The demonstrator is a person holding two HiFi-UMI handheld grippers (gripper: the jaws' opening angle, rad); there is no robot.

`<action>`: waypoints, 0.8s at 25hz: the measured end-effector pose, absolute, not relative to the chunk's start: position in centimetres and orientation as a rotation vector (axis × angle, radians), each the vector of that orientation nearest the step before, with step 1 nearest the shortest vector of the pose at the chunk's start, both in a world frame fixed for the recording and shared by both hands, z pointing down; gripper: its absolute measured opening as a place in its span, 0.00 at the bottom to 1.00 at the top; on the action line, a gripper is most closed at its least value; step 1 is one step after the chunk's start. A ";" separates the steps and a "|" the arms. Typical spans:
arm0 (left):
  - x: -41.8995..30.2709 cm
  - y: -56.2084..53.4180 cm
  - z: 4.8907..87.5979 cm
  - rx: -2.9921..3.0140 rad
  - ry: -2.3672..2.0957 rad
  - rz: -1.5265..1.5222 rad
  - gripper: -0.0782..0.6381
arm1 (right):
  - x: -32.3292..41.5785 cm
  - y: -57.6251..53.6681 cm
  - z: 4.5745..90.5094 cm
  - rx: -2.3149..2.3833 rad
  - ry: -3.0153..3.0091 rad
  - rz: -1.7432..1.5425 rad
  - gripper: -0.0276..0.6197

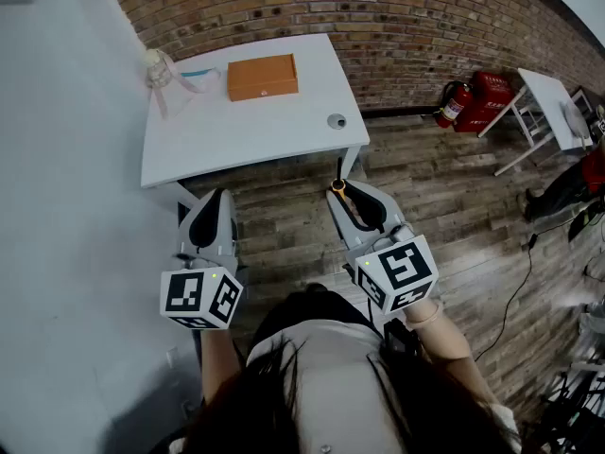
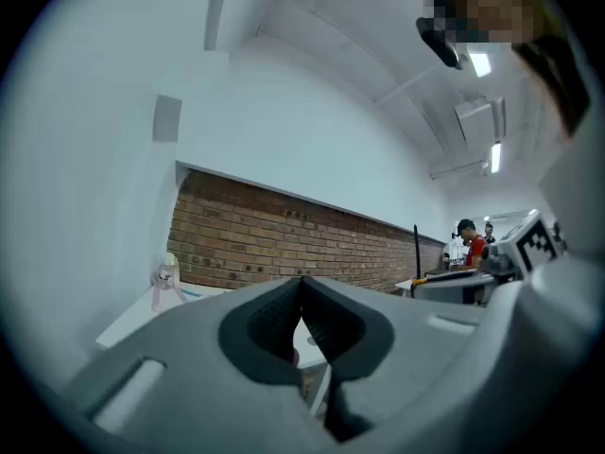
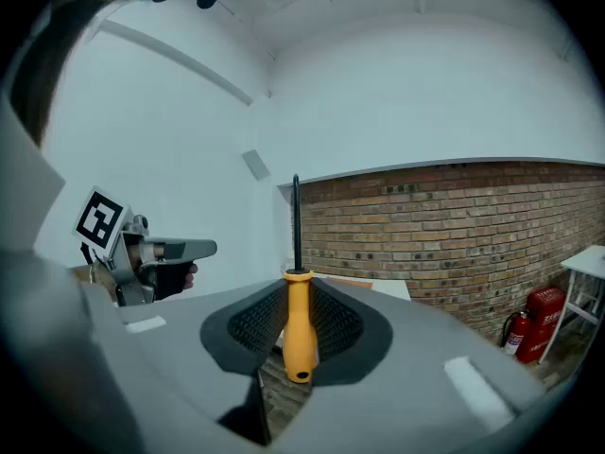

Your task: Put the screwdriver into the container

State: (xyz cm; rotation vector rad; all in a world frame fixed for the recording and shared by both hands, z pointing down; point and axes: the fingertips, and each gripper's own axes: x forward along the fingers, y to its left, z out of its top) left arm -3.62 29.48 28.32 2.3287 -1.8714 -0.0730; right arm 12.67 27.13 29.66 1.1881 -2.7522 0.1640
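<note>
Showing, in the head view, a white worktop [image 1: 236,130] set against a brick wall. An orange-brown container [image 1: 262,77] lies flat near the worktop's far edge. Only its flat top shows, so whether anything is inside cannot be told. A clear plastic item [image 1: 163,72] lies near the container, toward the worktop's far left corner. A small grey round object [image 1: 337,121] sits near the right front corner.

The right tongs [image 1: 345,194] are clamped on the yellow handle of the screwdriver [image 3: 299,324]. The ribbed pads press the handle from both sides, and the black shaft points straight out beyond the tips.

The left tongs [image 1: 218,199] have their tips together with nothing between them.

Both tongs are over the plank floor [image 1: 284,225], short of the worktop's near edge. The screwdriver is therefore well apart from the container.

Red fire extinguishers [image 1: 456,102] stand at the foot of the wall, off to the right.
</note>
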 end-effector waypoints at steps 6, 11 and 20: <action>-2.1 28.5 28.9 2.319 -1.871 -0.070 0.11 | 13.6 26.2 29.7 1.160 -2.779 0.154 0.16; -0.3 27.6 29.4 2.314 -1.852 -0.046 0.11 | 14.1 25.2 29.4 1.120 -2.798 0.122 0.15; 0.1 26.0 30.4 2.247 -1.892 -0.050 0.11 | 14.2 22.8 29.7 1.084 -2.824 0.135 0.15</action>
